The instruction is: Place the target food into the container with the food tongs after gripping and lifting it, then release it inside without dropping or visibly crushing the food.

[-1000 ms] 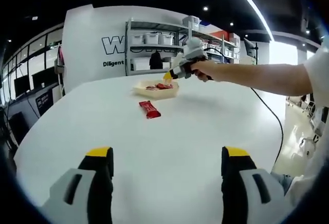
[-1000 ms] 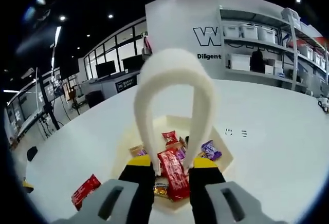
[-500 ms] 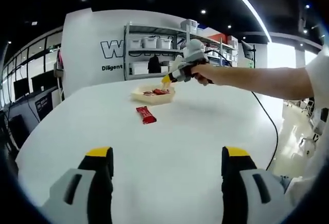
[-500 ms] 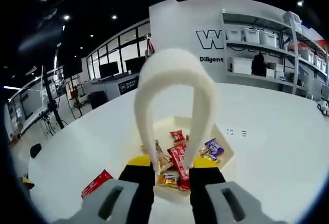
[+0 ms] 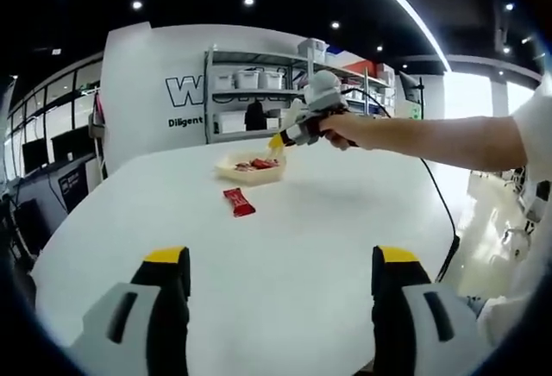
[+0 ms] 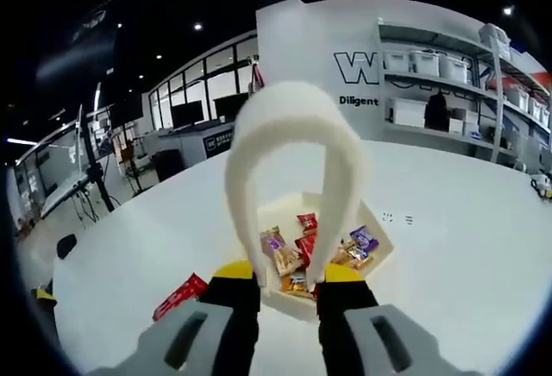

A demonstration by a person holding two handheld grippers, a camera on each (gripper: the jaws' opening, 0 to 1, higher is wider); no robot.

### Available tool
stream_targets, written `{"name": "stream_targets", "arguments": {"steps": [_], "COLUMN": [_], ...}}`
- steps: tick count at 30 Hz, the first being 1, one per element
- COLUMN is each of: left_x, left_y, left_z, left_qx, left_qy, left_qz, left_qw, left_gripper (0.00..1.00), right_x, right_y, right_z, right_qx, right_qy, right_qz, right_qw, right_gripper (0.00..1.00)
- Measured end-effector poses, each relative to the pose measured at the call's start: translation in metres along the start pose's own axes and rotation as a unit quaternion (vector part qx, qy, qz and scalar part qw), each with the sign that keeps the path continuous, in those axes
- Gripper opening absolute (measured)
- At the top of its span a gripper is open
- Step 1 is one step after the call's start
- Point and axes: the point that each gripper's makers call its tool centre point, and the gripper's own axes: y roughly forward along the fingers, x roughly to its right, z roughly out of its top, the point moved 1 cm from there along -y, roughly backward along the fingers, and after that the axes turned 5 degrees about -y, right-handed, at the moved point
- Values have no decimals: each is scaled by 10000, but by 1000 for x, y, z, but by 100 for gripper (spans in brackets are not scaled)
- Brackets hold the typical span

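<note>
The white wall [image 6: 310, 57] bears a cut-off "W" above "Diligent".

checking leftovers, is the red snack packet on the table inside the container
No, the red snack packet lies on the white table, apart from the container.

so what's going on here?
A person holds a gripper in each hand at a white table. The right gripper is shut on cream food tongs, held above a container of wrapped snacks. One red snack bar lies on the table outside it. The left gripper hangs open, holding nothing.
</note>
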Motion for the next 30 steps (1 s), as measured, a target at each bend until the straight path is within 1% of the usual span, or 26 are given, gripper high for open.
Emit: {"name": "stream_targets", "arguments": {"steps": [7, 17, 21, 24, 30], "left_x": [5, 12, 15, 18, 21], "left_y": [-7, -16, -20, -23, -31], "left_z": [5, 7, 5, 4, 2], "left_qx": [84, 142, 146, 159, 182], "left_qy": [39, 84, 89, 85, 84], "left_qz": [-26, -40, -48, -59, -35], "left_qw": [10000, 9999, 9998, 9998, 9998], "left_gripper": [85, 85, 85, 85, 85], "right_x": [-3, -15, -26, -33, -44], "right_y": [-13, -29, -38, -44, -51], "right_z": [2, 0, 0, 1, -2], "right_qx": [56, 112, 164, 201, 224], "right_qy": [-27, -80, -34, -151, -167], "right_qz": [-15, 45, 133, 136, 218], "right_qw": [10000, 9999, 9998, 9996, 9994], "right_gripper": [19, 18, 18, 18, 18]}}
